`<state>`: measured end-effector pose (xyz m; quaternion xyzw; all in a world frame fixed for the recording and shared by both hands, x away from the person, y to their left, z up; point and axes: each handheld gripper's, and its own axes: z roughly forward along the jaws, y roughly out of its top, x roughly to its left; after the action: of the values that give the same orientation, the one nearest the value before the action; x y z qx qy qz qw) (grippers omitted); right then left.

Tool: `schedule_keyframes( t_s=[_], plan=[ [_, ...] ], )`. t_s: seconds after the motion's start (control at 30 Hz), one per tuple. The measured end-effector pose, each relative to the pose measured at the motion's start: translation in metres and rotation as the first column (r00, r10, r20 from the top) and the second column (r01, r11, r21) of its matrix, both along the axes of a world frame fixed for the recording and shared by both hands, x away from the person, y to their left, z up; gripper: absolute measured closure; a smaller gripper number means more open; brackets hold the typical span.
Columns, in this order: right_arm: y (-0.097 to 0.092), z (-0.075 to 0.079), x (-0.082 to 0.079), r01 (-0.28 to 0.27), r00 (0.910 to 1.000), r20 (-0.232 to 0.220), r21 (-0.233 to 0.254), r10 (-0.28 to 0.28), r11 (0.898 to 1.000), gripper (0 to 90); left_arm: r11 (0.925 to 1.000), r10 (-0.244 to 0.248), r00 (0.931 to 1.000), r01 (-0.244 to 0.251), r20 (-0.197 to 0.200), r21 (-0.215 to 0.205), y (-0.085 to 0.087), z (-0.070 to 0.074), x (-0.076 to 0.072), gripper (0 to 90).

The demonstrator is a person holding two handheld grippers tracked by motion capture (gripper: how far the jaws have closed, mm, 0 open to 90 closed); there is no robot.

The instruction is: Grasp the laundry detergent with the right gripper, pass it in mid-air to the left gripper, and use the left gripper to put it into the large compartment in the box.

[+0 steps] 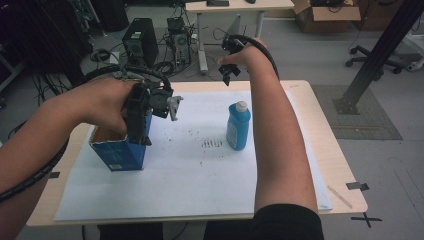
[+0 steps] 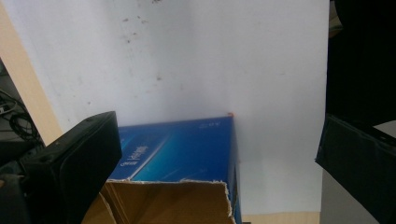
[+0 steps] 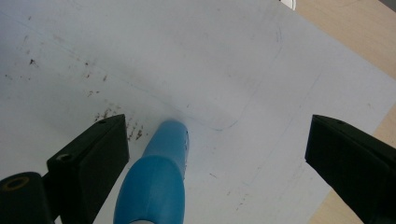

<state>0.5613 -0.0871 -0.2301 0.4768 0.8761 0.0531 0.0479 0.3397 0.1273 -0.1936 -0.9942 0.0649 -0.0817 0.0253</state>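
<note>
A blue cardboard box [image 1: 120, 155] with an open, torn top stands on the left of the white sheet [image 1: 200, 185]. My left gripper [image 1: 145, 127] hovers right above it. In the left gripper view its jaws stand wide apart over the box [image 2: 182, 149], touching nothing; the left gripper [image 2: 217, 128] is open. A blue bottle [image 1: 238, 127] with a white cap stands upright right of centre. My right gripper [image 1: 227, 72] is held high over the table's far edge. Seen from above, the bottle [image 3: 161, 172] lies between the spread jaws of the right gripper [image 3: 217, 126], nearer the left one, untouched.
Dark specks [image 1: 212, 144] dot the sheet left of the bottle. The wooden table [image 1: 320, 125] ends just beyond the sheet on all sides. Behind it are computer towers [image 1: 140, 42], cables, a second desk [image 1: 235, 7], and a black slanted post [image 1: 380, 50] at the right.
</note>
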Motion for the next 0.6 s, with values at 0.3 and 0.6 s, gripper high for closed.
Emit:
schedule_keyframes(
  t_s=[0.3,0.6],
  plan=[
    [0.0009,0.0034,-0.0046,0.001,0.9999,0.015,-0.008,-0.001,1.0,5.8,1.0,0.0,1.0,0.001,0.005,-0.004,-0.0007,0.0034,-0.0027,0.4],
    [0.0015,0.0063,-0.0092,-0.011,0.9996,0.024,-0.002,0.011,1.0,4.5,1.0,0.009,1.0,-0.009,0.002,0.0,0.0021,0.0002,-0.0016,0.4]
  ],
)
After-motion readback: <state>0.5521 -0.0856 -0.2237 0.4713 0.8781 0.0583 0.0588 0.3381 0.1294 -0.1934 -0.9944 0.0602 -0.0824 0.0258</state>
